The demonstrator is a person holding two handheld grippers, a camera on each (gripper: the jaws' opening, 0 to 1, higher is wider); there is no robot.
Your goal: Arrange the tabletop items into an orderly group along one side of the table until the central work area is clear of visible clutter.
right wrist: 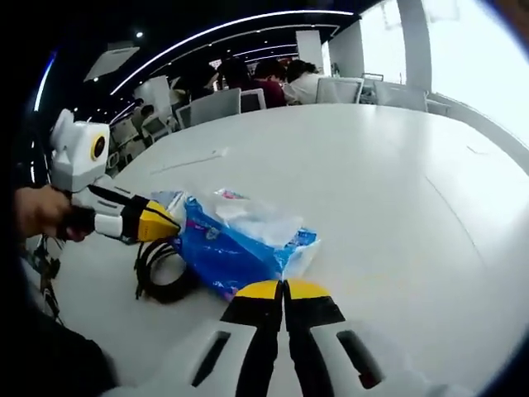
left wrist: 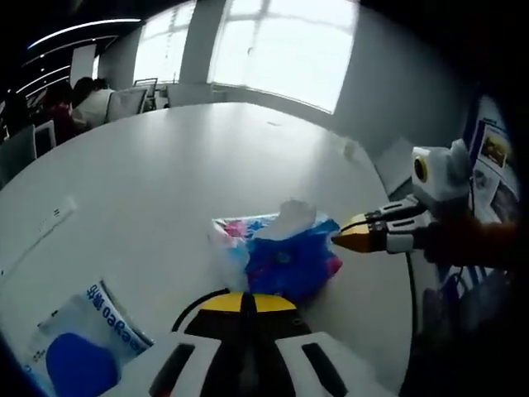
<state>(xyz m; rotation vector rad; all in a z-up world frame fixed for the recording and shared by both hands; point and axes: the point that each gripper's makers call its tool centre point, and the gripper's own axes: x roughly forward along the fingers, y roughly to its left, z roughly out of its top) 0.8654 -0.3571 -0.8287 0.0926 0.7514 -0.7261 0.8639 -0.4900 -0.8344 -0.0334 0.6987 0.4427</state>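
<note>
We've got 2 grippers closing in on 1 item here. In the left gripper view the crinkly blue plastic tissue pack [left wrist: 285,252], w/ pink print and a white tissue sticking out the top, sits on the round white table [left wrist: 182,174] just ahead of our left gripper [left wrist: 245,303]. That gripper's yellow-tipped jaws are pressed together w/ nothing between them, tips just short of the pack's near edge.

The right gripper comes in from 3 o'clock in that view, its yellow tips at or v. near the pack's right end; contact we can't confirm. In the right gripper view, the right gripper [right wrist: 283,289] has its jaws closed on nothing too, tips right by the pack's near side.

From the right gripper view the left one enters at 9 o'clock, held by a hand [right wrist: 37,212], its yellow tip against or just beside the pack's left end.

Other bits:
- a white-and-blue plastic packet w/ blue lettering [left wrist: 78,339] at 7 o'clock in the left gripper view, near the table edge, apart from the tissue pack.
- a coiled black cable [right wrist: 161,269] at 8 o'clock in the right gripper view, just beside the pack, partly tucked under its left end.
- a thin white strip [left wrist: 56,213] lying flat further out at 9 o'clock.
- people seated at far desks [right wrist: 277,78], by grey chairs [right wrist: 215,103].
- bright windows [left wrist: 273,41] behind the table at 12 o'clock.
</note>
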